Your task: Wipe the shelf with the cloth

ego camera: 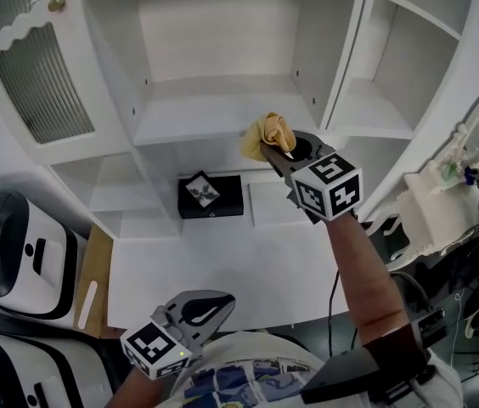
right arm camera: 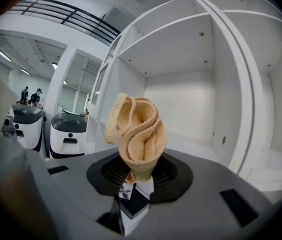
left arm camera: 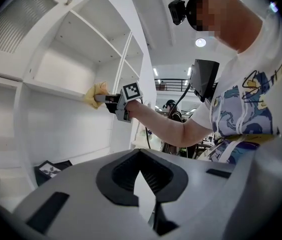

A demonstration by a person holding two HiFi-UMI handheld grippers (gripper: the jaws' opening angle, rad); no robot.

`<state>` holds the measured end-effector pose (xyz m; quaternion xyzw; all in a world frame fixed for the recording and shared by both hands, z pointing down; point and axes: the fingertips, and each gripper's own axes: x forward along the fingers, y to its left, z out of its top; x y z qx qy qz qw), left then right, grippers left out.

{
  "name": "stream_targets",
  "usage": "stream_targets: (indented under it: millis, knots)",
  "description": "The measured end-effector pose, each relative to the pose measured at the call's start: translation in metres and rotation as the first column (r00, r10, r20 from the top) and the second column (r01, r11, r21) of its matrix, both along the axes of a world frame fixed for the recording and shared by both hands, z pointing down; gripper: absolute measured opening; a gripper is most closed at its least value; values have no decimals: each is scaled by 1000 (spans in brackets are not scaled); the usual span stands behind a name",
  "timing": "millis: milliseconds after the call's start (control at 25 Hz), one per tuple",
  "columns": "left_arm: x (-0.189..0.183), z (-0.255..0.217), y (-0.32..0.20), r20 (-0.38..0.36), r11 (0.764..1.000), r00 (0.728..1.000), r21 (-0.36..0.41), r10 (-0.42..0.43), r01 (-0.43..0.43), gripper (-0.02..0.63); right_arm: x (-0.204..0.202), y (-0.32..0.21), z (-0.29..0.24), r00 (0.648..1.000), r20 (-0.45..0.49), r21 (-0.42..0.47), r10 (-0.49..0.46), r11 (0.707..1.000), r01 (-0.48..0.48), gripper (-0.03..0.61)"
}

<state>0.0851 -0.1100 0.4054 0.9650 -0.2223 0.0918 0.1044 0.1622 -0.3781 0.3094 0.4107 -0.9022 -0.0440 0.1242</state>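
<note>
Bunching into a tight roll, the cloth (right arm camera: pixel 133 131) is sitting clamped in the right tongs (right arm camera: pixel 137 176), up at the front lip of the middle shelf (ego camera: pixel 197 109). Are you seeing the trouble?

I am seeing it. Only the bottom of the roll is sitting between the jaws, so I'm guessing a hard drag across the board is going to pull it loose.

And the wad is offering very little face, so the wipe is risking stripes, especially toward the back wall and the corners.

Agreed. The hard jaw tips are also riding just under the fabric. Tilting too low is risking a scrape on the white paint instead of a wipe.

What are the left tongs (ego camera: pixel 214 306) doing?

They are hanging low near the person's body, jaws together with nothing between them, well apart from the shelf. They are not steadying anything.

Is anything lying underneath?

A black box (ego camera: pixel 211 195) is lying below the shelf, at the back of the counter (ego camera: pixel 222 270). If the cloth is slipping out, it is probably landing on that box or just beside it.
</note>
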Motion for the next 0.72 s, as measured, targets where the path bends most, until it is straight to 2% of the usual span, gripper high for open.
stream_targets:
  millis: [480,720]
  knots:
    - [43,-1,-8,6,998,998,2,67,-67,12,103,0,1,991,-1,-2,131,991,-131,112]
    - [61,1,-10,3,997,997,-2,83,-83,12,131,-1,-1,988,-14,-3,155,988,-155,112]
